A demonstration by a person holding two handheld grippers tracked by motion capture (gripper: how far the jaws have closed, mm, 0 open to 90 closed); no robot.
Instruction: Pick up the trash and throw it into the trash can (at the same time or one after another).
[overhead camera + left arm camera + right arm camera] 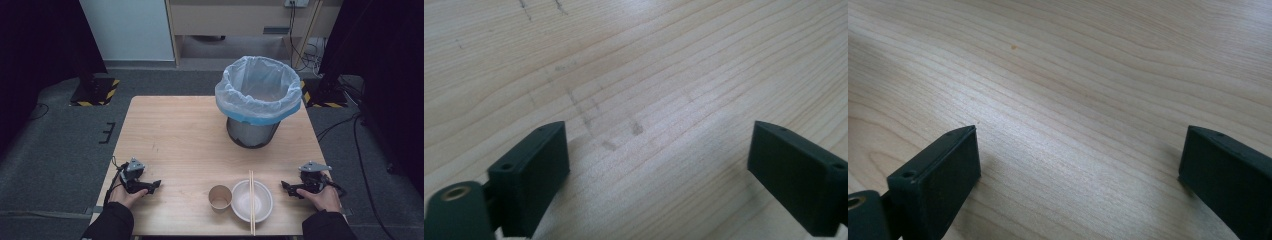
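Near the desk's (165,125) front edge, chopsticks (251,200) lie front-to-back across a white bowl (239,206), closer to the empty, wide-open right gripper (290,188) than to the likewise open left gripper (152,186).

light: soft, from overhead, even on table (175,135) | surround: dark, black at both sides | glare: pale sheen on the wood in both gripper views | shadows: faint, soft under jaws and bin (257,102) | focus: high view soft, grainy; jaws close-up blurred | distortion: slight bowing at edges
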